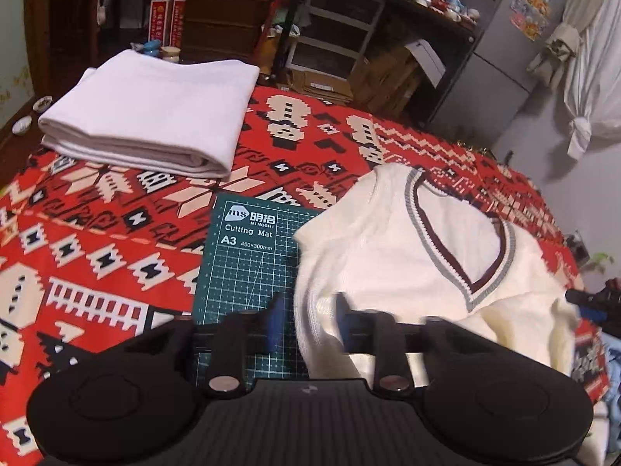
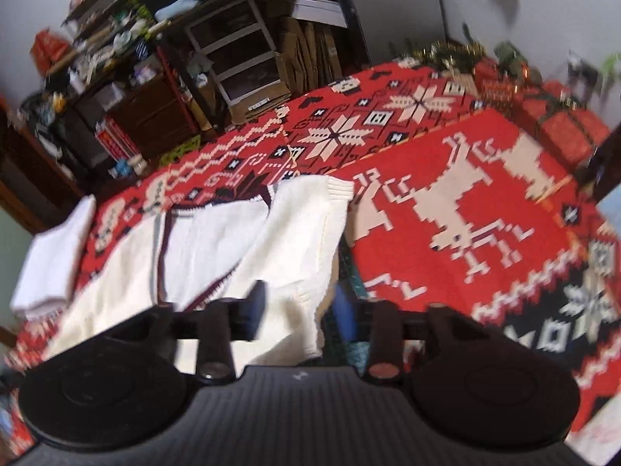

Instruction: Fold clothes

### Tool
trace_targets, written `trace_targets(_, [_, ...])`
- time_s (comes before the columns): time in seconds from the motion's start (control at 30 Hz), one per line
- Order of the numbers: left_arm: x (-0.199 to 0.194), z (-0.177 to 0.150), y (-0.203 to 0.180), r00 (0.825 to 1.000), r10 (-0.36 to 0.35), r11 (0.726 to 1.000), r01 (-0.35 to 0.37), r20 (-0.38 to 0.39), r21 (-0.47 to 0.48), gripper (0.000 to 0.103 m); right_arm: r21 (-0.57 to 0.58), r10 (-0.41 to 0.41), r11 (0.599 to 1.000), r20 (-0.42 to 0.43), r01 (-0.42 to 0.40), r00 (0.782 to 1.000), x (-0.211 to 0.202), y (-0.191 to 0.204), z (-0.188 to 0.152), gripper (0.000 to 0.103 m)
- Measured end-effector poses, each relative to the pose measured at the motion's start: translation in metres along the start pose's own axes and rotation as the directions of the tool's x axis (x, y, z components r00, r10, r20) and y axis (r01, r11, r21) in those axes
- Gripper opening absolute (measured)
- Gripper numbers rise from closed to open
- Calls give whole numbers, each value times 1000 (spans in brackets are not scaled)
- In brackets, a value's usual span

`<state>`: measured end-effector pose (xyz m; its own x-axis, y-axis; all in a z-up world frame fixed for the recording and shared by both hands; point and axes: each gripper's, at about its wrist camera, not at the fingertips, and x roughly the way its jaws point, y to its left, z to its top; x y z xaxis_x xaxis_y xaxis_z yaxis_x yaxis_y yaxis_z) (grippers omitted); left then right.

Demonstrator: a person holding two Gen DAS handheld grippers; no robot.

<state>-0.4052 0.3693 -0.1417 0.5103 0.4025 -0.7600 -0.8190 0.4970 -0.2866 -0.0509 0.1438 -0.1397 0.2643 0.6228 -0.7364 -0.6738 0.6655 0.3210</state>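
**Item 1.** Cream knitted sleeveless V-neck vest with grey and maroon striped neck trim. It lies partly spread and rumpled on the red, black and cream patterned blanket, its left edge overlapping the dark green gridded cutting mat. In the right wrist view the cream vest shows a ribbed edge at its far end. Judged soft, limp and light to middling in weight; the knit looks likely to stretch and sag when lifted and is not slippery. The best holds appear to be the ribbed hem, the stitched armhole edge or the shoulder seams, where the fabric is doubled and firmer.

**Item 2.** White folded cloth, a flat rectangular stack in several layers, at the far left of the blanket, well apart from the vest. It already lies folded.

**Item 3.** Left gripper. The blue-padded jaws stand apart with the vest's stitched edge between them; blur hides whether either pad touches it. Nothing is clamped.

**Item 4.** Right gripper. The jaws stand apart over the vest's near right edge, which runs between them. The picture is blurred, and contact cannot be told.

**Legible writing.** On the mat: "ms", two Chinese characters, "MINGSHI", "Cutting Mat", "A3", "450×300mm". Red boxes on the far shelving carry print too small to read.
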Motion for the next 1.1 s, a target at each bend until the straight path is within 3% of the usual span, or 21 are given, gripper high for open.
trace_targets(0.03, [-2, -1, 1, 1000, -5, 1000, 5, 2, -3, 50, -29, -1, 1000, 0, 1, 1000, -6, 2, -2, 68])
trace_targets(0.1, [-6, -3, 2, 1000, 0, 1000, 0, -7, -1, 60, -75, 21, 997, 5, -20, 1000, -21, 4, -9, 101])
trace_targets(0.23, [-8, -11, -3, 999, 25, 999, -24, -34, 36, 73, -144, 65, 987, -31, -68, 997, -38, 12, -28, 103])
trace_targets(0.43, [-2, -30, -22, 994, 41, 995, -31, -104, 100, 79, -178, -59, 983, -60, 48, 996, -41, 30, -61, 103])
trace_targets(0.5, [2, -38, -26, 993, 10, 996, 0, -117, 88, 88, -211, -92, 974, -34, 82, 995, -41, 37, -69, 103])
trace_targets(0.6, [9, -47, -31, 990, 46, 995, -34, -136, 92, 88, -271, -133, 954, -3, 127, 991, -41, 48, -77, 103])
trace_targets(0.73, [16, -54, -37, 986, 96, 990, -80, -138, 119, 89, -331, -227, 923, -54, 197, 972, -24, 56, -84, 103])
trace_targets(0.93, [29, -55, -33, 971, 133, 989, -117, -199, 90, 94, -315, -243, 933, -195, 174, 950, 4, 44, -89, 103])
trace_targets(1.0, [31, -56, -35, 969, 149, 985, -127, -197, 117, 101, -308, -245, 937, -242, 165, 939, 13, 39, -91, 103])
trace_targets(1.1, [34, -58, -36, 971, 153, 979, -125, -181, 158, 103, -314, -252, 934, -247, 168, 936, 14, 40, -91, 103])
